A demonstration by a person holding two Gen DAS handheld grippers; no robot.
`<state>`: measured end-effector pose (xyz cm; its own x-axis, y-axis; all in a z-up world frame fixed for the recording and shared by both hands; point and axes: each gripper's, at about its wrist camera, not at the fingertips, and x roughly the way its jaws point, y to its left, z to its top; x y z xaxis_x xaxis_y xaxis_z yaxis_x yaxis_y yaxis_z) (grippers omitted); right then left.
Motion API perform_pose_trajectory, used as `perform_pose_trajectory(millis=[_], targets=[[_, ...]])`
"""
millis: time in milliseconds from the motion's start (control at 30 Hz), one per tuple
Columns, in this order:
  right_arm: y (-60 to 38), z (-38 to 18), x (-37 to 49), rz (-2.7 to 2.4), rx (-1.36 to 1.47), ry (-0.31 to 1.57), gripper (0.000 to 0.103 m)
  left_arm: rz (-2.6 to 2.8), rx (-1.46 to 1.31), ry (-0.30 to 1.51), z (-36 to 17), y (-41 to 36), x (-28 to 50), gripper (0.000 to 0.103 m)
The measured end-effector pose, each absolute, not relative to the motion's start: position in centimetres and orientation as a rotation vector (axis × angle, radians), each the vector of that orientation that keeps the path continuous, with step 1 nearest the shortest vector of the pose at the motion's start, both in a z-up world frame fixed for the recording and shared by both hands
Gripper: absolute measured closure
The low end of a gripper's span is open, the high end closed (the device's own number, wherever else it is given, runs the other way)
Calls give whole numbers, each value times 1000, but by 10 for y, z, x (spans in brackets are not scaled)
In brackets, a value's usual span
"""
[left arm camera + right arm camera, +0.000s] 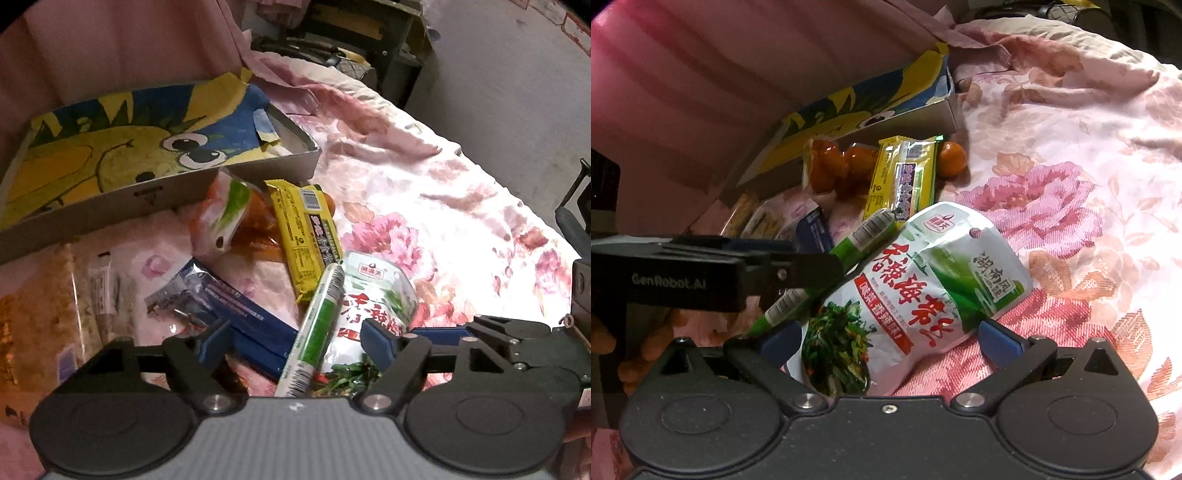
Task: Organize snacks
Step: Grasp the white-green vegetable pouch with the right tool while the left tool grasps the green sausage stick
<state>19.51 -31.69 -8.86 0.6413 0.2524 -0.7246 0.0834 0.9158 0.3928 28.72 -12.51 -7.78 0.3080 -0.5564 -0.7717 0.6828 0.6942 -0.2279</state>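
Snack packets lie in a pile on a pink floral bedspread [424,206]. My left gripper [295,343] is open, its jaws either side of a green-and-white stick packet [317,325] and a blue packet [240,310]. My right gripper [890,339] is open around the lower end of a white-and-green seaweed pouch [923,280], which also shows in the left wrist view [373,295]. A yellow bar [303,229] and an orange snack bag [229,218] lie beyond. The left gripper's body [701,273] shows in the right wrist view over the stick packet [860,236].
A shallow cardboard box [159,199] with a yellow cartoon lining stands behind the pile, also in the right wrist view [871,103]. A clear bag of crumbly snack [44,317] lies at left. Pink curtain [720,74] hangs behind. The bed edge and grey floor [517,92] are at right.
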Motion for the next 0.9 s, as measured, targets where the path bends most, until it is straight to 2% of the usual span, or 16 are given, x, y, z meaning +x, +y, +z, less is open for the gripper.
perform_pose_trajectory(millis=[33, 200, 333, 400, 467, 667, 733, 900], targets=[[-317, -89, 196, 96, 416, 873, 1, -813, 154, 961, -79, -127, 289, 26], [-313, -91, 199, 75, 393, 864, 8, -791, 126, 999, -79, -129, 294, 49], [-307, -92, 202, 61, 345, 857, 11, -751, 126, 1017, -81, -132, 294, 58], [-302, -92, 202, 67, 318, 851, 13, -724, 101, 1032, -80, -131, 295, 72], [-300, -92, 201, 72, 299, 848, 14, -684, 81, 1048, -80, -129, 296, 81], [-296, -91, 199, 102, 299, 841, 26, -604, 31, 1049, -80, -121, 290, 84], [-295, -91, 198, 118, 302, 838, 38, -580, 18, 1045, -79, -120, 287, 84], [-295, -89, 199, 134, 318, 834, 42, -534, -4, 1045, -77, -118, 277, 84]])
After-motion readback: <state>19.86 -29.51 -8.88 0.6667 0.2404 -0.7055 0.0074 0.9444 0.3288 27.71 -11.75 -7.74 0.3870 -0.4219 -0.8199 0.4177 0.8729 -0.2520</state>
